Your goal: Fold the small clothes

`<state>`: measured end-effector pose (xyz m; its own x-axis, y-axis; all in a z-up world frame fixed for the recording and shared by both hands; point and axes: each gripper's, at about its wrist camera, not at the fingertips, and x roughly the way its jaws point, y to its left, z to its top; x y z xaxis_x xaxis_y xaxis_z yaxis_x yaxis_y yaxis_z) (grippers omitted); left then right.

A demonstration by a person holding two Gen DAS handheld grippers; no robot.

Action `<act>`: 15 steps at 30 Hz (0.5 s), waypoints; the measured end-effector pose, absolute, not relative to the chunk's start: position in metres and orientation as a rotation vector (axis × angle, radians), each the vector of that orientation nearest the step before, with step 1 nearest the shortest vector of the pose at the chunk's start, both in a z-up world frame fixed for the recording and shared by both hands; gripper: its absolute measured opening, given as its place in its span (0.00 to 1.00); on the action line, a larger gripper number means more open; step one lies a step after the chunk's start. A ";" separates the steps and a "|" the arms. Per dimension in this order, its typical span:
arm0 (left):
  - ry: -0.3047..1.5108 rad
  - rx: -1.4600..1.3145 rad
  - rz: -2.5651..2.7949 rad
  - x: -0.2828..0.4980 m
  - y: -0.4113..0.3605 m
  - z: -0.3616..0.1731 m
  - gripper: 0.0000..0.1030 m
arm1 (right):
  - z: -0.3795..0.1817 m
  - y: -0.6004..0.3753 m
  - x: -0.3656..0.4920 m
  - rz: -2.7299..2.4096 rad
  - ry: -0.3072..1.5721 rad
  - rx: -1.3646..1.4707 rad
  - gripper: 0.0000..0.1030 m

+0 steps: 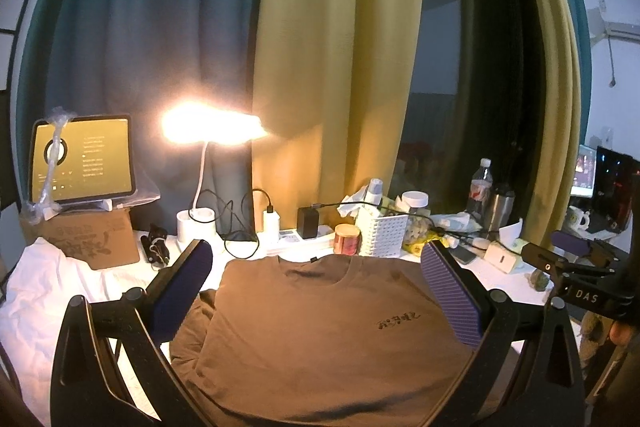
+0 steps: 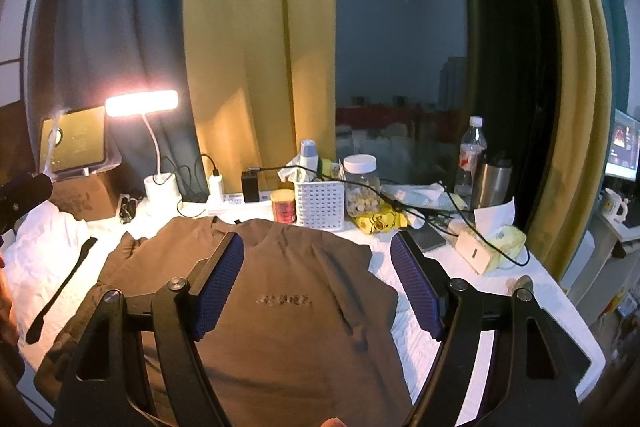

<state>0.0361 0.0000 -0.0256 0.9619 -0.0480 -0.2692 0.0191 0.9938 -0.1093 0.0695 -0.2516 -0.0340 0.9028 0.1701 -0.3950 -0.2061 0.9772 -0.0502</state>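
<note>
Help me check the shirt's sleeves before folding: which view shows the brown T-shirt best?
The right wrist view: the brown T-shirt shows its collar, chest print and both sleeves. The left wrist view has the collar and print, but its fingers hide the sleeves.

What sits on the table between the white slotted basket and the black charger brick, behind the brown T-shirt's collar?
A small red-labelled tin with a pale lid stands between the white slotted basket and the black charger brick, just beyond the brown T-shirt. Both wrist views show it.

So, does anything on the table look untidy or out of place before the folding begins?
The brown T-shirt is not lying flat: its sleeve toward the lamp is bunched up, and its opposite edge is rippled. Behind the collar the table is crowded, with cables trailing loosely over a white basket. Nothing looks spilled.
</note>
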 end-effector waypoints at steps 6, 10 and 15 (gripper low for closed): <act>0.328 -0.087 -0.013 0.064 -0.007 -0.044 0.99 | -0.052 -0.279 0.105 0.149 0.459 -0.078 0.77; 0.380 -0.094 -0.003 0.084 -0.009 -0.057 0.99 | -0.069 -0.303 0.133 0.113 0.506 -0.065 0.77; 0.454 -0.105 0.004 0.106 -0.015 -0.075 0.99 | -0.091 -0.323 0.168 0.114 0.574 -0.037 0.77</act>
<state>0.1061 -0.0152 -0.0746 0.8987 -0.0192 -0.4382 -0.0275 0.9946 -0.0998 0.1682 -0.3234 -0.0913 0.8335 0.0973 -0.5439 -0.1181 0.9930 -0.0034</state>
